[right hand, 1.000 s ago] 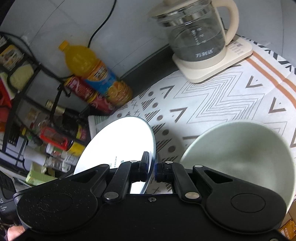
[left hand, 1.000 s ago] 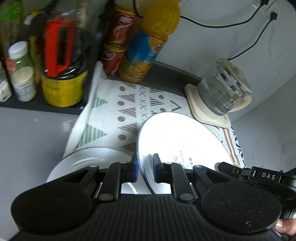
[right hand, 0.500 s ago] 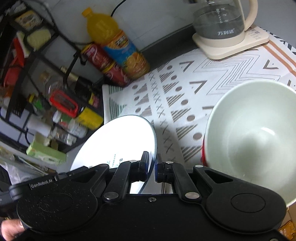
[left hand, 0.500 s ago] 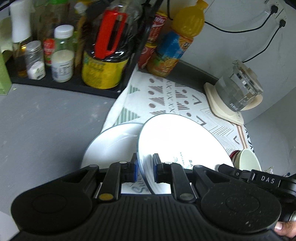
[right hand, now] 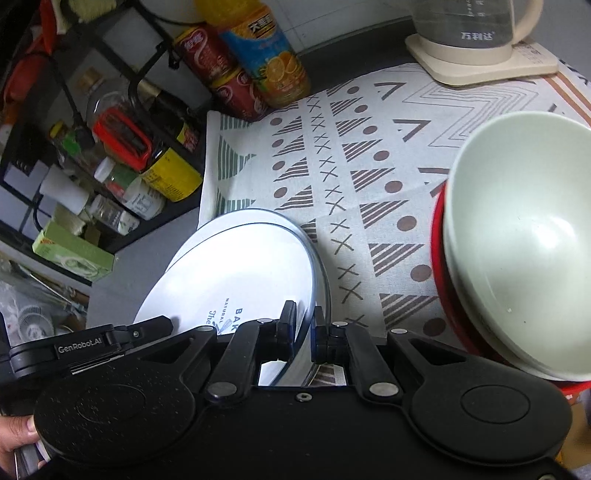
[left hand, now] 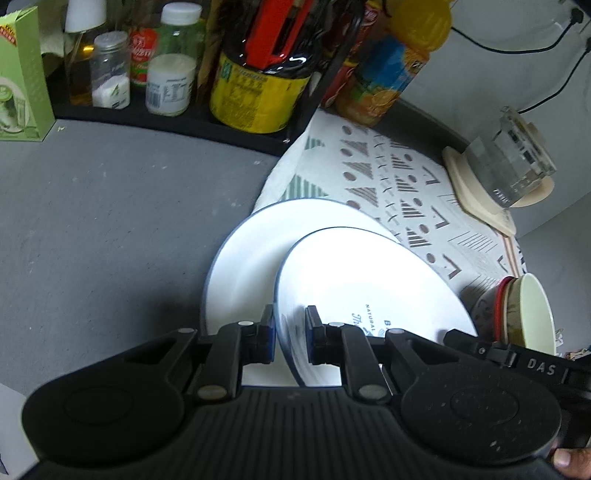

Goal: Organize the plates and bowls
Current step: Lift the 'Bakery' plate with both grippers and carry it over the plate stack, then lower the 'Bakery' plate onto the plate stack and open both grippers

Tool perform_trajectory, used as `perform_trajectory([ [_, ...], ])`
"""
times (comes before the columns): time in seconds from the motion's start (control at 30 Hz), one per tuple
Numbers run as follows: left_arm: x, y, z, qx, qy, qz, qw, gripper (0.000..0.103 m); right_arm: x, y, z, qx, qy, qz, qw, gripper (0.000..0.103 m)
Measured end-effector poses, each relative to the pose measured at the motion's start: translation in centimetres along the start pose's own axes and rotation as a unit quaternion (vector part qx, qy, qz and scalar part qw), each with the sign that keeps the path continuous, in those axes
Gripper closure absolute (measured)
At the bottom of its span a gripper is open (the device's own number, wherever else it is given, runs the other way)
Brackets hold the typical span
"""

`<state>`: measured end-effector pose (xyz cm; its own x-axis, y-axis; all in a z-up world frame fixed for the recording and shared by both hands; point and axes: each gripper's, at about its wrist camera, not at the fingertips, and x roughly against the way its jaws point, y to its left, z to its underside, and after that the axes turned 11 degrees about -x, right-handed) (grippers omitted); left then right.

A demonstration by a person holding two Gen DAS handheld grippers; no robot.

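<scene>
We hold one white plate [left hand: 369, 280] between two grippers: the left gripper [left hand: 290, 334] has its fingers closed on the plate's left rim, and the right gripper [right hand: 303, 334] has its fingers closed on the opposite rim. The held plate tilts above a second, larger white plate [left hand: 240, 258] that lies at the left edge of the patterned cloth [right hand: 332, 155], partly on the grey countertop [left hand: 110, 221]. Whether the two plates touch cannot be told. To the right, on the cloth, a pale green bowl [right hand: 517, 229] sits nested in a red-rimmed bowl [right hand: 439, 258]. At the cloth's far edge stand an orange juice bottle [right hand: 269, 55] and red cans [right hand: 221, 77]; a glass kettle [right hand: 469, 26] on its cream base occupies the far right corner. A black rack [left hand: 177, 118] of bottles and jars borders the countertop's far edge.
</scene>
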<state>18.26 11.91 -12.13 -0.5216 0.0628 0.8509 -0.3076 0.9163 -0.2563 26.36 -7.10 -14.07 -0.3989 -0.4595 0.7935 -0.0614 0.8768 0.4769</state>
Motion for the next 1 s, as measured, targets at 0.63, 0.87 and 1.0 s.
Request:
perform_trajectory([
  [0.63, -2.6, 0.1, 0.6, -0.024, 0.018, -0.022, 0.9993, 0.086, -2.0, 3.1, 1.2, 0.110, 0.002, 0.088, 0.990, 0.091],
  [0.87, -3.6, -0.4, 0.6, -0.029, 0.034, -0.041, 0.9982, 0.085, -3.5, 3.3, 1.7, 0.124, 0.023, 0.121, 0.985, 0.086],
  [1.0, -3.6, -0.4, 0.5, -0.043, 0.028, -0.048, 0.9975, 0.085, -3.9, 3.7, 2.0, 0.132, 0.027, 0.128, 0.982, 0.084],
])
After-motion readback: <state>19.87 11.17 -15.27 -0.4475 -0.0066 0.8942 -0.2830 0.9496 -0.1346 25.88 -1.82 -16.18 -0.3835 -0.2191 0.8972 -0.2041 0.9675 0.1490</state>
